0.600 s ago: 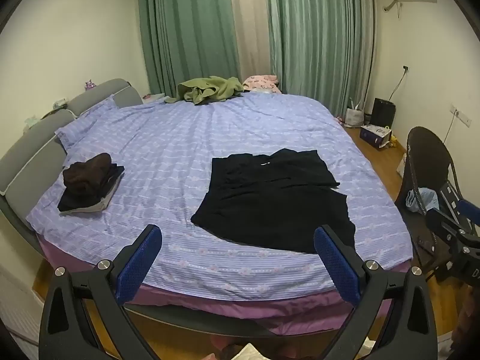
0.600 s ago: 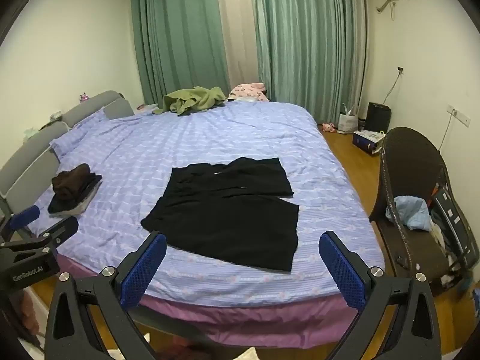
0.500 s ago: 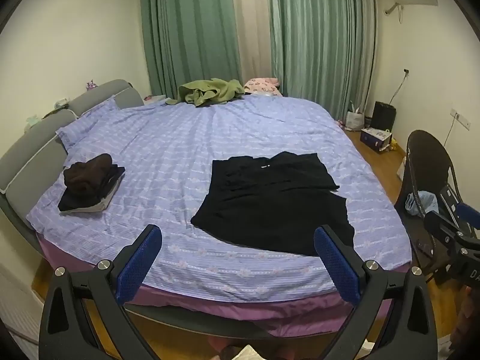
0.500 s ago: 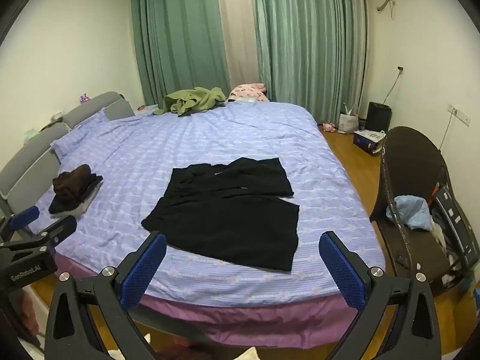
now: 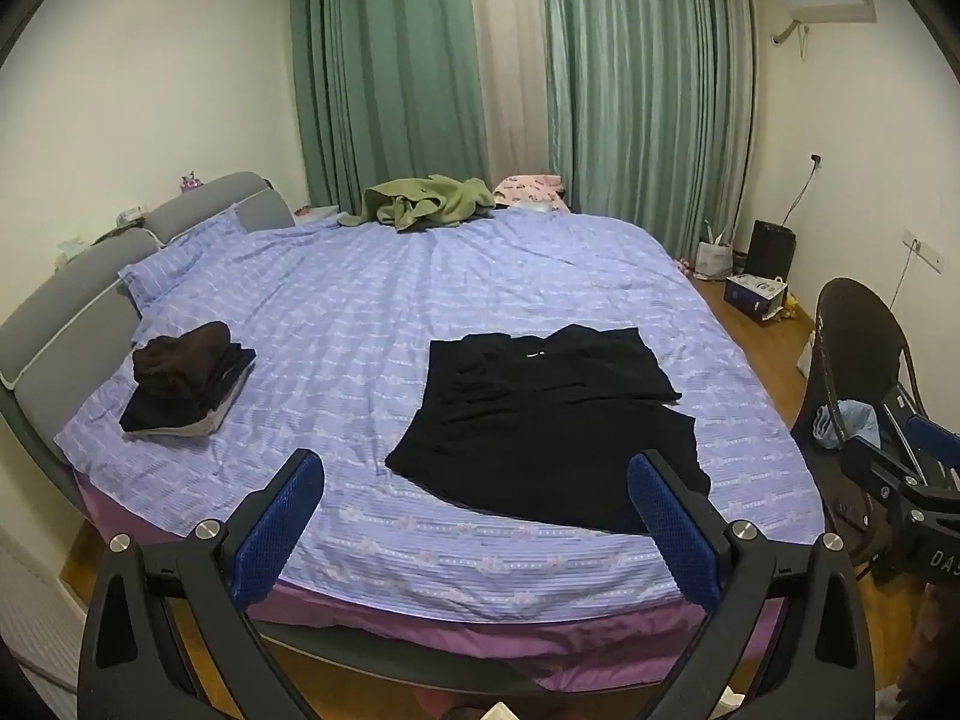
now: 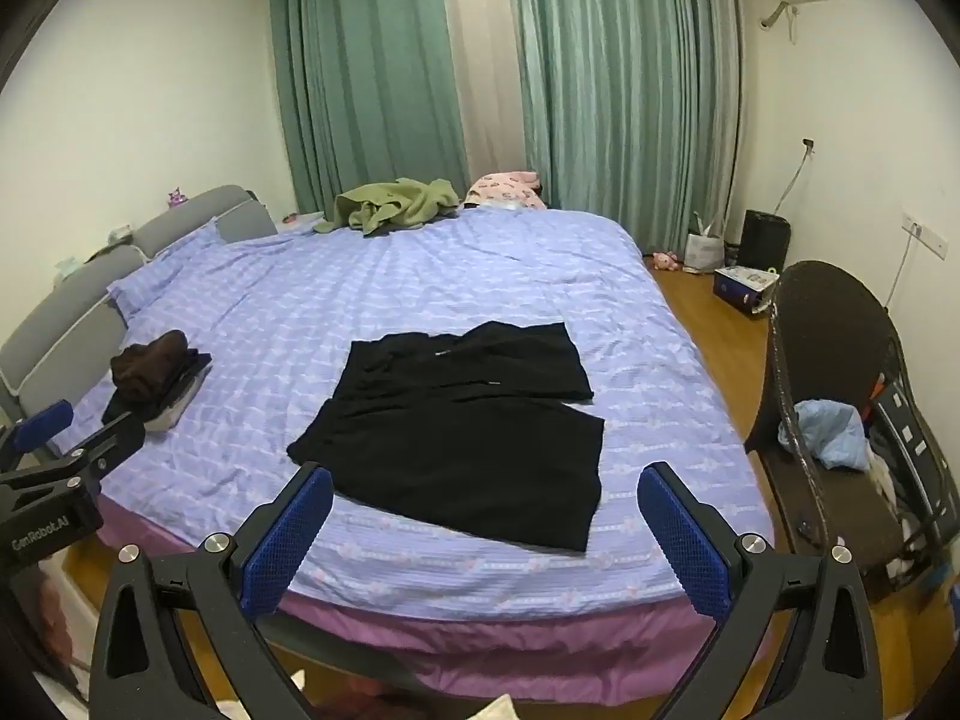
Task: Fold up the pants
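Note:
Black pants (image 5: 552, 420) lie spread flat on the purple striped bed (image 5: 372, 312), near its front edge; they also show in the right wrist view (image 6: 468, 426). My left gripper (image 5: 477, 525) is open and empty, held off the front edge of the bed, short of the pants. My right gripper (image 6: 486, 531) is open and empty, also in front of the bed edge, just short of the pants' near hem. Each gripper shows at the side of the other's view.
A stack of folded dark clothes (image 5: 186, 381) sits at the bed's left side. A green garment (image 5: 426, 201) and a pink one (image 5: 531, 189) lie at the far edge. A dark chair (image 6: 840, 420) with a blue cloth stands right of the bed.
Both views have shifted only slightly; the pants and the open grippers stay as they were.

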Demonstrator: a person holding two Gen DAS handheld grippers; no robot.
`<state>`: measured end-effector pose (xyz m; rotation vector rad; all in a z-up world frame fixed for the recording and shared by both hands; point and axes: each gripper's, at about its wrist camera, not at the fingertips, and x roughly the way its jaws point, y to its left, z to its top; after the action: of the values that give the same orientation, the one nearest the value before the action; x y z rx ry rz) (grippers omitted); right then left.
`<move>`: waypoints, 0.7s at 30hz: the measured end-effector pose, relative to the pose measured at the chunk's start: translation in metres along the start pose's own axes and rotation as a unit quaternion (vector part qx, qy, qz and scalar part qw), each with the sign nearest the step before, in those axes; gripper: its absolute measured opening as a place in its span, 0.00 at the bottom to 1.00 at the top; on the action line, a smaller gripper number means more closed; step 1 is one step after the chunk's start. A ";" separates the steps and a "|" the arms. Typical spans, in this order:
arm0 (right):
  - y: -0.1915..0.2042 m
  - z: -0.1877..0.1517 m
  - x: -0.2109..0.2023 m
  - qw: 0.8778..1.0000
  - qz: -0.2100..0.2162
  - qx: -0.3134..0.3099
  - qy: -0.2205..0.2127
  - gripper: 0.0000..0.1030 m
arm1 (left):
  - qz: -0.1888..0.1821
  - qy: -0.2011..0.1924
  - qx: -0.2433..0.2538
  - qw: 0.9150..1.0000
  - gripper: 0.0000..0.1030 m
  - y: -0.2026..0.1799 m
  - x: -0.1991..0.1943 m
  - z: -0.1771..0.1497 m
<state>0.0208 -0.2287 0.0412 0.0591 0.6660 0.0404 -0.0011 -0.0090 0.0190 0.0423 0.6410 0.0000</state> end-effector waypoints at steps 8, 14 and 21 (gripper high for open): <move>0.000 0.000 0.002 1.000 0.001 -0.001 0.001 1.00 | -0.003 -0.001 -0.002 1.000 1.00 0.002 0.003 0.000; -0.003 0.002 0.004 1.000 0.001 -0.002 0.000 1.00 | -0.005 -0.004 -0.007 1.000 1.00 0.004 0.006 0.002; -0.003 0.003 0.004 1.000 0.001 -0.002 -0.001 1.00 | -0.005 -0.007 -0.009 1.000 1.00 0.002 0.008 0.006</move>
<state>0.0260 -0.2319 0.0404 0.0556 0.6637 0.0433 0.0092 -0.0067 0.0193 0.0221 0.6277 -0.0044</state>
